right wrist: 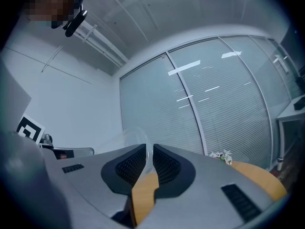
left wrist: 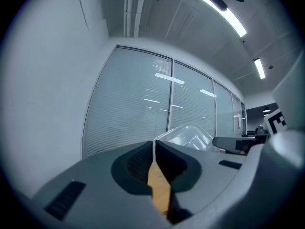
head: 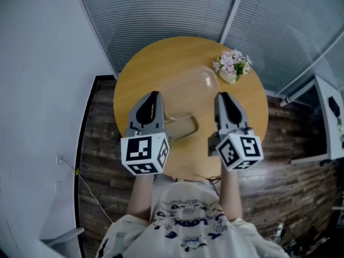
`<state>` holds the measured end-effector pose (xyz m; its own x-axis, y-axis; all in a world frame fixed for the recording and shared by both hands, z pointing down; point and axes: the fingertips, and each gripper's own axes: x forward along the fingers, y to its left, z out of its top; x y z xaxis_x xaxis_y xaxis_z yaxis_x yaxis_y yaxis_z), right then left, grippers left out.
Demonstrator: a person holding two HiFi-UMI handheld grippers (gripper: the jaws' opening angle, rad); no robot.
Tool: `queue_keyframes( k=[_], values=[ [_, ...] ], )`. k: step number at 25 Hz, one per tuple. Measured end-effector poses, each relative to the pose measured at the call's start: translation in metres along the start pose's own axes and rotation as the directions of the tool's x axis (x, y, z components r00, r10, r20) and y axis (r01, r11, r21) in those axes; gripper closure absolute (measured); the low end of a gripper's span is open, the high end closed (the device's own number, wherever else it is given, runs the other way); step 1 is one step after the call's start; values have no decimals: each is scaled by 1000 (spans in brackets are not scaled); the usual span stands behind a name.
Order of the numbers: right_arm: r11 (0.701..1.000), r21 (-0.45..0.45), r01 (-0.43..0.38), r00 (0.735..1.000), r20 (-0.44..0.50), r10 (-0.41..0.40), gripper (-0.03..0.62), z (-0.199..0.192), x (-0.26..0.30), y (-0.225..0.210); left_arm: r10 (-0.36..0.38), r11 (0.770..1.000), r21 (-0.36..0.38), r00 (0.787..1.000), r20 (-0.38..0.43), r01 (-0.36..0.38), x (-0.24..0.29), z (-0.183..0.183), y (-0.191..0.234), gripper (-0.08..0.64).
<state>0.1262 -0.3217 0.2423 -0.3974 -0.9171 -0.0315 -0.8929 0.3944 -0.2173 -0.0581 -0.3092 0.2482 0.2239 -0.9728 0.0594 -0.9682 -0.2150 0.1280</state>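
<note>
- Head view: the left hand-held gripper (head: 154,97) and the right hand-held gripper (head: 222,97) both hang over the near half of the round wooden bench (head: 141,71). They are well apart, each inside the bench's rim.
- Between them a clear plastic bag (head: 193,90) stretches over the bench's middle, with one side at each gripper's tips.
- A small pot of flowers (head: 232,64) stands at the bench's far right edge, near the bag but apart from it.
- The rest of the bench top around the bag is bare wood. Dark plank floor (head: 99,144) rings the bench, and slatted blinds (head: 161,9) close in just behind its far rim.
- Left gripper view: the left hand-held gripper (left wrist: 154,151) has its jaws pressed together on a thin edge of the bag (left wrist: 190,135), which billows above the bench beyond the tips.
- Right gripper view: the right hand-held gripper (right wrist: 148,159) is likewise pinched shut on the bag's (right wrist: 128,140) film. The flowers (right wrist: 221,155) show to its right at the bench's (right wrist: 259,178) far rim, with the blinds behind them.
</note>
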Motion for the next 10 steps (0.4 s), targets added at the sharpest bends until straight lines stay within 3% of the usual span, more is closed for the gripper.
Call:
queue_keyframes(
  k=[10],
  values=[
    [1000,1,5,1000,-6,-5,545,-3,2,-4,2,1000,-2,1000,-5,-2,5,-2,-1,540]
  ],
)
